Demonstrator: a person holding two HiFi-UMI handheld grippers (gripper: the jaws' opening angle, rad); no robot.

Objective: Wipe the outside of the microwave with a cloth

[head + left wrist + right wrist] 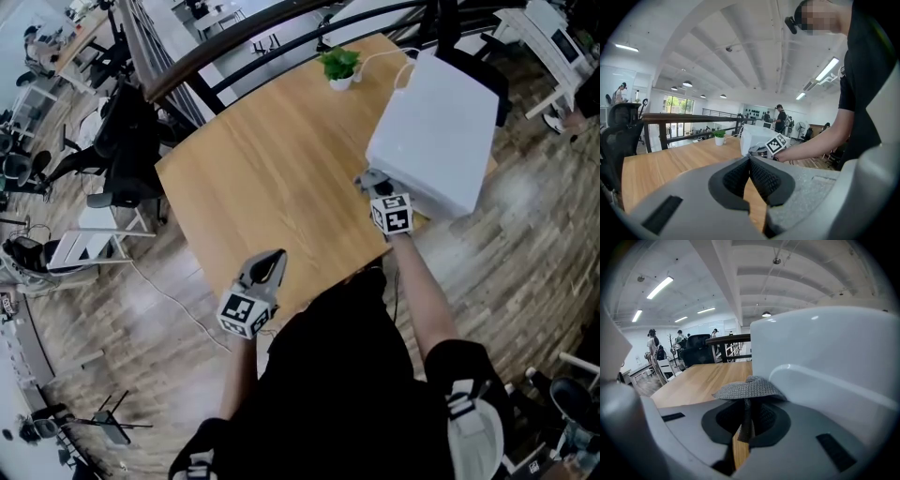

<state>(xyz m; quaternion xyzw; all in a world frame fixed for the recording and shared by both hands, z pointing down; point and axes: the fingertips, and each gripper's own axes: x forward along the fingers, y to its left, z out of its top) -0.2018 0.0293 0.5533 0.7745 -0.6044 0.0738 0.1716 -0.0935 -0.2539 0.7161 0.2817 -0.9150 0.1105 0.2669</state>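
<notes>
Nearest the viewer, the left gripper [274, 256] hangs over the near edge of the wooden table [272, 159], well apart from the work; its own view shows the dark ribbed pads [761, 176] brought together at their tips with nothing between them, so it takes no part in the step in hand. Farther in and to the right, the right gripper [371, 184] has its jaws closed narrowly on a grey woven cloth [747, 389], one fold pinched between the pads while the rest spreads above them like a small cap. That spread part lies against the rounded near-left corner of the white microwave [825, 357], which stands at the right side of the table (its far end reaches toward the table's far right edge). The contact suggests a wiping stroke is under way on this corner. No streak or damp patch shows on the casing, so how much is already wiped cannot be told; judged from the cloth's place alone, the broad top [441, 112] and the remaining faces are probably left to do. Beyond the microwave a small potted plant [338, 66] stands at the table's far edge, with a dark railing [234, 52] behind it.
</notes>
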